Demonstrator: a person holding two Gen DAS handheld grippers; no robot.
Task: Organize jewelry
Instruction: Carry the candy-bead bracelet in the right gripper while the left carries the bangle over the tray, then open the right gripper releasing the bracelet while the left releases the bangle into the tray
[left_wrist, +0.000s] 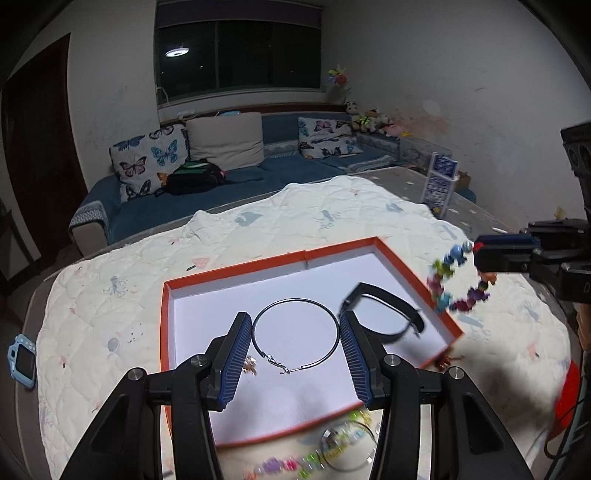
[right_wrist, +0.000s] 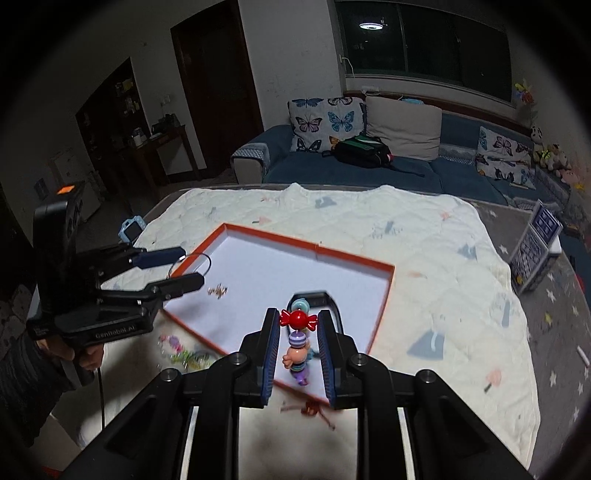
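Note:
An orange-rimmed box with a white floor lies on the quilt; it also shows in the right wrist view. In it lie a large black hoop earring, a black band and a small gold charm. My left gripper is open above the hoop, a finger either side. My right gripper is shut on a colourful charm bracelet, which hangs by the box's right edge in the left wrist view.
More bead jewelry and a clear ring lie on the quilt before the box. A red-brown piece lies at the box's near corner. A blue toy camera sits at the left edge. A patterned box stands far right.

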